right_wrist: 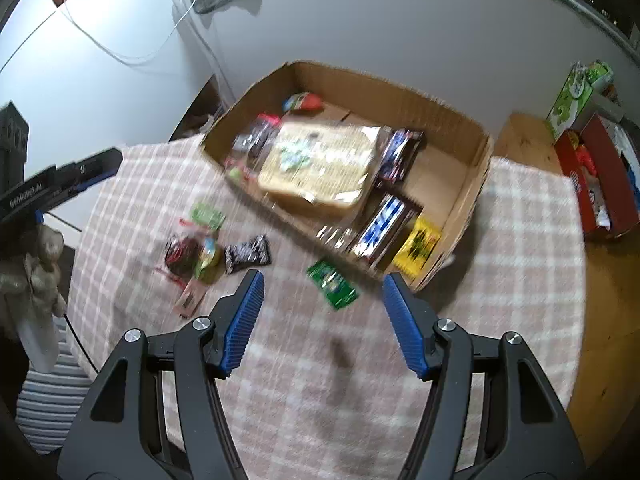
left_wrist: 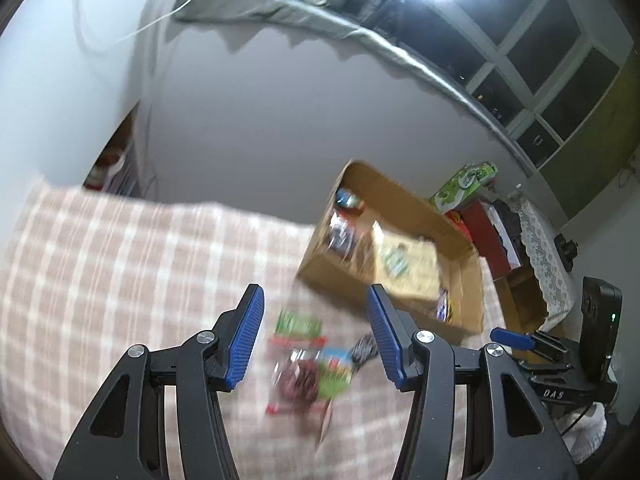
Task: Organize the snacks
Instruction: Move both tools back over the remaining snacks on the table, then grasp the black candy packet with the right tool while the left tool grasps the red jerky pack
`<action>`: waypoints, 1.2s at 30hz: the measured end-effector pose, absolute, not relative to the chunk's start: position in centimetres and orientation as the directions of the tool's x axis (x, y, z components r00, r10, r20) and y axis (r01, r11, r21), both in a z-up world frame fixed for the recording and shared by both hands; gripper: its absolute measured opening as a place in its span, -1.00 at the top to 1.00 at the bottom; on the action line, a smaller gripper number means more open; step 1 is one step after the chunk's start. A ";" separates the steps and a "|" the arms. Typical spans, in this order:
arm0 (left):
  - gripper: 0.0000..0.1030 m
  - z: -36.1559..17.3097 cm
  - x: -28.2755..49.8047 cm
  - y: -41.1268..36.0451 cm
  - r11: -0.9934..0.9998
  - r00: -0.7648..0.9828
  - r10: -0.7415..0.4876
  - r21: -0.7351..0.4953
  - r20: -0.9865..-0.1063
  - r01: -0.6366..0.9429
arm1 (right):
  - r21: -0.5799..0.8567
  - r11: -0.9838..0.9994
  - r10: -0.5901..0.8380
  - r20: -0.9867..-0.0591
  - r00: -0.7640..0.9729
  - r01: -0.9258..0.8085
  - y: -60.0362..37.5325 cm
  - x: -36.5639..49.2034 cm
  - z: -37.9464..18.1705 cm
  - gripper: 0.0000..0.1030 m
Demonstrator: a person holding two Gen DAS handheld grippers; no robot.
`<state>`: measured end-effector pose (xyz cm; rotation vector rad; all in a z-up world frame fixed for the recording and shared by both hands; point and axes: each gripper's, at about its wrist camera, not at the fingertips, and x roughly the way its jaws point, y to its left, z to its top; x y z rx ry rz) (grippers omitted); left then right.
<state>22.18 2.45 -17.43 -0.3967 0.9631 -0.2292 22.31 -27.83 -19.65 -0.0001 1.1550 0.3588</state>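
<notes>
Both your tools are hanging spread and empty above the counter [right_wrist: 520, 240]. The green packet [right_wrist: 332, 285] is lying just ahead of your right tool [right_wrist: 323, 292], long axis slanting, beside the box [right_wrist: 472, 184]; your left tool [left_wrist: 316, 300] is facing the snack pile [left_wrist: 304, 364].

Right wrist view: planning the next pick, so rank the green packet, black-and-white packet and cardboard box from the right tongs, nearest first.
1. Green packet, between the tongs' tips on the cloth.
2. Black-and-white packet, up-left.
3. Cardboard box: its near corner rivals the black-and-white packet; its bulk lies farthest.
</notes>
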 end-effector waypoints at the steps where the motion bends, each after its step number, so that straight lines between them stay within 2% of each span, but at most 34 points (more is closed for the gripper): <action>1: -0.02 -17.8 21.6 2.5 0.904 0.548 -0.361 -0.427 -0.755 0.007 | 0.188 0.942 0.281 -0.895 0.347 -0.279 -27.7 22.0 -19.9 -0.26; 11: -0.01 -20.8 18.1 2.6 0.894 0.495 -0.365 -0.445 -0.788 -0.048 | 0.225 0.930 0.310 -0.905 0.292 -0.289 -25.3 20.8 -22.3 -0.26; 20: -0.01 -22.8 17.2 1.9 0.889 0.456 -0.390 -0.455 -0.800 -0.038 | 0.235 0.946 0.293 -0.916 0.274 -0.225 -23.2 22.2 -24.3 -0.26; 28: -0.01 -23.9 18.4 0.4 0.897 0.429 -0.410 -0.441 -0.805 0.029 | 0.270 0.958 0.285 -0.924 0.255 -0.092 -22.1 24.1 -26.3 -0.25; 30: -0.02 -24.3 18.7 0.1 0.899 0.423 -0.413 -0.436 -0.807 0.046 | 0.283 0.957 0.289 -0.924 0.251 -0.059 -21.8 24.6 -26.8 -0.18; 36: -0.01 -25.2 19.2 0.0 0.891 0.411 -0.438 -0.447 -0.799 0.081 | 0.298 0.954 0.283 -0.926 0.249 0.024 -20.5 26.0 -27.5 -0.17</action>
